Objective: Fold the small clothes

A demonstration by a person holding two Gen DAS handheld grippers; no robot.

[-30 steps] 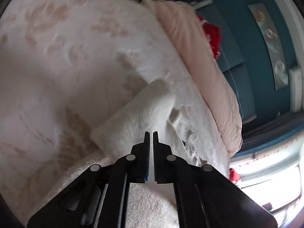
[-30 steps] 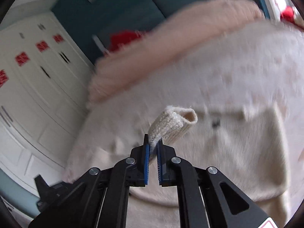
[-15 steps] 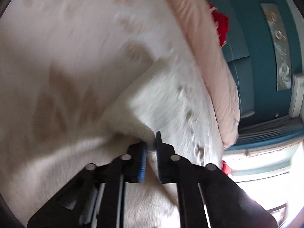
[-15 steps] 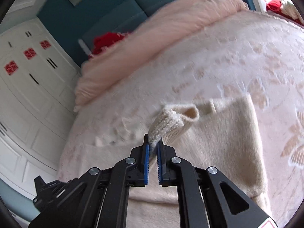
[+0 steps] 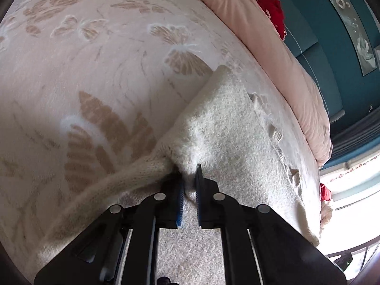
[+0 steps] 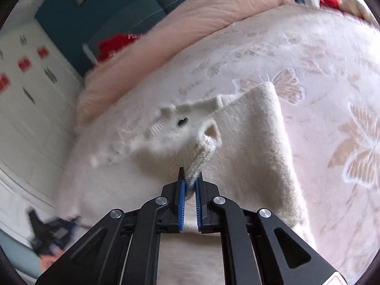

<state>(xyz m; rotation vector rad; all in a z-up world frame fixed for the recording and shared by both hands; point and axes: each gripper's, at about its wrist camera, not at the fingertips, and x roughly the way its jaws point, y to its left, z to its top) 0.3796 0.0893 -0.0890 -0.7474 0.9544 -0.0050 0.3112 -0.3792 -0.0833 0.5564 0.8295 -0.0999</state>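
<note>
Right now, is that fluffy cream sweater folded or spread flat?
Partly folded. The sweater lies on the bed with one sleeve lifted, pinched by the right fingers; the body lies flat.

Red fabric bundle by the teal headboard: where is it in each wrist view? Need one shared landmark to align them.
Left wrist: the red fabric bundle is at upper right, just past the rolled pink duvet.
Right wrist: the red fabric bundle is at upper left, blurred, behind the same duvet.
Shared landmark: the cream knitted sweater lies on the butterfly-patterned bedspread, just ahead of each tool.
</note>
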